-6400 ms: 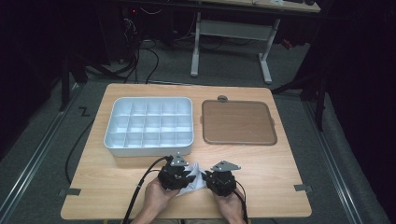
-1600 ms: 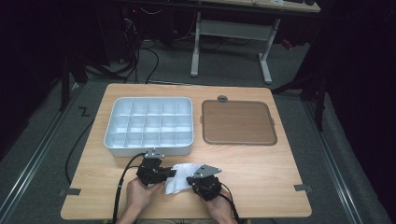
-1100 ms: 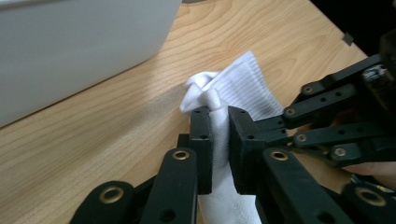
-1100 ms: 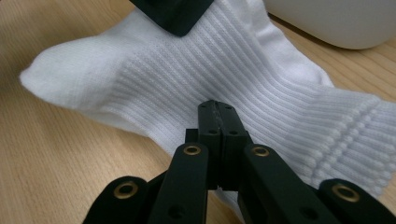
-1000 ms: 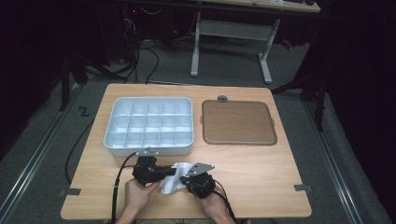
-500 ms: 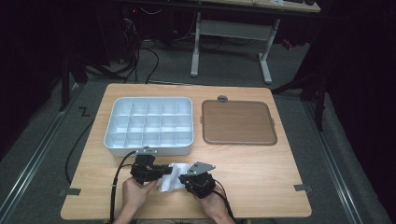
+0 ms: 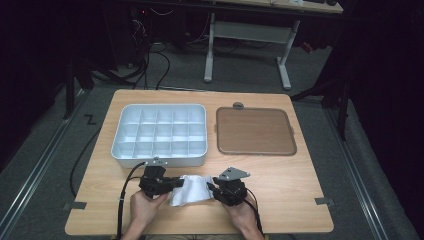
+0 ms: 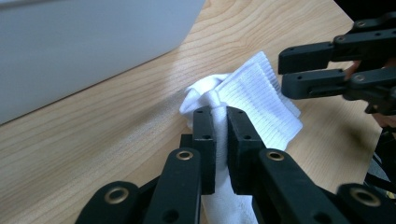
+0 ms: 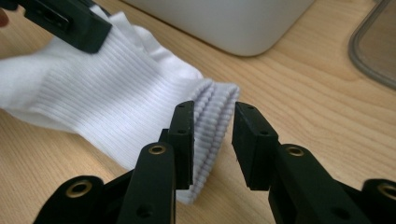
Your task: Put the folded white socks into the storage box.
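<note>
A white ribbed sock [image 7: 190, 189] lies on the wooden table [image 7: 280, 180] near its front edge, between my two grippers. My left gripper [image 7: 174, 183] is shut on a bunched part of the sock [image 8: 254, 93]; its jaws [image 8: 220, 112] pinch the fabric tight. My right gripper [image 7: 210, 189] stands at the sock's folded cuff [image 9: 102, 98]. Its jaws [image 9: 212, 109] have just been opening: the cuff still sits between them, against one pad and apart from the other. The right gripper [image 8: 317, 65] also appears across the sock in the left gripper view.
A white tray [image 7: 161, 156] divided into several compartments stands behind the left gripper. A flat brown tray [image 7: 255, 131] with a grey rim lies to its right. Bare table stretches right of the right gripper. The person's hands come in over the front edge.
The right gripper's jaws have parted around the cuff and the right hand has shifted a little to the right. The left gripper stays put, still pinching the sock.
</note>
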A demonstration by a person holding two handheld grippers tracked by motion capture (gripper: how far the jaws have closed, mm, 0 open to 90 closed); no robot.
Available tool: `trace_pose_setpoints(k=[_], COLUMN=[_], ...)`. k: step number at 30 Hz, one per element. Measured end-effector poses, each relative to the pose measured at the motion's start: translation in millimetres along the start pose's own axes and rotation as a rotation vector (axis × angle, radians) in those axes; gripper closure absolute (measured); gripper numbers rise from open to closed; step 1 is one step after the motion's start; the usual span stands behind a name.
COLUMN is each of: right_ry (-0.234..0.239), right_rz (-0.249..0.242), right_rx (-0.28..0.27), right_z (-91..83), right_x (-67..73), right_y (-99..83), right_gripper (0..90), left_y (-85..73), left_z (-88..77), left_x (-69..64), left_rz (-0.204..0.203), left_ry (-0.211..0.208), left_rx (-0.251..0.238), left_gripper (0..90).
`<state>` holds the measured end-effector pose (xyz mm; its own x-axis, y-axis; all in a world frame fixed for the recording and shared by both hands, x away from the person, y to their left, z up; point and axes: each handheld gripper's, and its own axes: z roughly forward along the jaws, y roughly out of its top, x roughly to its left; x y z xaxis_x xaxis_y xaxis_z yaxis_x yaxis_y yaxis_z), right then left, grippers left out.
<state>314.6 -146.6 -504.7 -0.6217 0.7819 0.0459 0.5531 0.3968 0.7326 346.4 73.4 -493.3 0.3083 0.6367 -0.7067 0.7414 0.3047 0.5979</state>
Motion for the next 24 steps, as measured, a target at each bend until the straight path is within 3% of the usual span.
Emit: trace_pose_setpoints(k=[4,13,24], right_ry=[0.008,0.046,0.061], right_rz=[0.008,0.011,-0.004], right_rx=[0.04,0.059,0.065], right_z=[11.0,17.8,22.7], right_x=[-2.3,-3.4,0.4], right_y=[-4.9,-5.0,-1.1], right_gripper=[71.7,77.3,78.4], left_y=[0.3,1.9,5.6], left_z=[-1.2,-2.3,-1.1], left_x=[-0.6,-6.7,-10.3], left_rz=[-0.002,-0.007,-0.044], left_ry=[-0.008,-0.035,-0.069], left_rx=[0.003,0.006,-0.003], left_gripper=[83.6,83.5,83.5])
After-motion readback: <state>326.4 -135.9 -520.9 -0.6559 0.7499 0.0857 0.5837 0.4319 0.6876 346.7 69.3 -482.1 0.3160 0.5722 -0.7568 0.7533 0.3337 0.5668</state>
